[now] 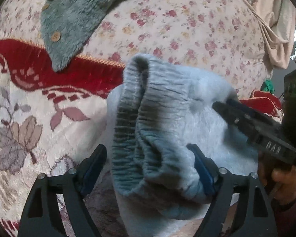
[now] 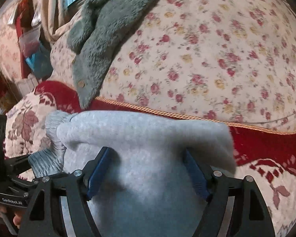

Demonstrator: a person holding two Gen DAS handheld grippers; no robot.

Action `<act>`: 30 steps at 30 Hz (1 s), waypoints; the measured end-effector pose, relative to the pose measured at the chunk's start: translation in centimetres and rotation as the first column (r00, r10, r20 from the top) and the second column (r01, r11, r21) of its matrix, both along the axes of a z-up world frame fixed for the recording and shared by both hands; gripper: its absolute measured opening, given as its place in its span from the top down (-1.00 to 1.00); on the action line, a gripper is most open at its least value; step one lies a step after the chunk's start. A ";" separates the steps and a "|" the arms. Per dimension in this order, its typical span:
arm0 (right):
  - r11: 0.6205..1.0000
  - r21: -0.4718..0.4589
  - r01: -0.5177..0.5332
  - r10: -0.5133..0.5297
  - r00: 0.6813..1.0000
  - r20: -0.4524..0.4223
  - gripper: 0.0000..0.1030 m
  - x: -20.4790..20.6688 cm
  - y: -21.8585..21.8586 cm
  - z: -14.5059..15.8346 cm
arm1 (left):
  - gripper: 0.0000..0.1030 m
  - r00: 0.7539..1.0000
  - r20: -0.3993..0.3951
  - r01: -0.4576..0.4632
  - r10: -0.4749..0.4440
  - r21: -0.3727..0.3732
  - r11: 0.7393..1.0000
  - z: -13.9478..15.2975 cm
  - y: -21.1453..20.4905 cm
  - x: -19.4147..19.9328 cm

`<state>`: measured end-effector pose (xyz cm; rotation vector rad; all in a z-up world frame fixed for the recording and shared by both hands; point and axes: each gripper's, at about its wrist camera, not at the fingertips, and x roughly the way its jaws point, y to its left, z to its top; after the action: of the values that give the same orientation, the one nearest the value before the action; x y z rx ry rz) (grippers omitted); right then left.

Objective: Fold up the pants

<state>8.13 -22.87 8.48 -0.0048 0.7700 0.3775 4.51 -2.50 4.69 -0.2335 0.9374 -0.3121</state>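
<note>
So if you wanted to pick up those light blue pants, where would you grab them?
Probably at the ribbed waistband of the light blue pants. It stands up as a thick doubled ridge off the blanket, so one finger can go on each side. Come from above and from the near side, where the open left gripper already straddles it.

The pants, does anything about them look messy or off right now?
Yes. The pants lie bunched, not flat: the ribbed waistband gapes open and curls on the blanket. No damage is visible.
</note>
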 end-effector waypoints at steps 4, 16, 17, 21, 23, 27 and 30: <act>0.999 -0.032 -0.012 0.012 1.000 0.007 -0.59 0.3 1.0 -1.1 | -0.73 1.000 -0.009 -0.018 0.018 -0.022 1.000 -0.5 0.5 0.1; 0.999 0.016 0.036 -0.037 0.999 0.006 -0.63 -2.7 -2.5 2.7 | -0.72 0.991 0.132 -0.033 0.029 0.027 0.999 7.0 -0.5 -2.5; 0.999 0.020 0.042 -0.043 0.999 0.011 -0.64 -3.1 -2.9 2.9 | -0.72 0.989 0.144 -0.035 0.031 0.028 0.999 7.5 -0.7 -2.5; 0.996 0.049 0.079 -0.079 0.997 0.005 -0.64 -4.7 -4.5 3.3 | -0.72 0.983 0.178 -0.058 0.045 0.071 0.996 8.5 -2.3 -2.5; 0.994 0.055 0.094 -0.094 0.996 0.001 -0.65 -5.2 -5.1 3.3 | -0.73 0.983 0.180 -0.057 0.040 0.090 0.994 8.5 -3.5 -2.2; 0.991 0.065 0.115 -0.113 0.993 -0.025 -0.66 -5.9 -6.0 3.0 | -0.73 0.982 0.186 -0.054 0.033 0.111 0.992 8.1 -5.2 -2.2; 0.991 0.079 0.111 -0.110 0.994 -0.024 -0.66 -6.6 -6.3 3.1 | -0.72 0.982 0.185 -0.057 0.034 0.118 0.991 8.0 -6.0 -2.4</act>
<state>1.58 -29.21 11.61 0.1165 0.7700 0.3034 2.16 -8.52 12.66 -0.1106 0.7661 -0.2285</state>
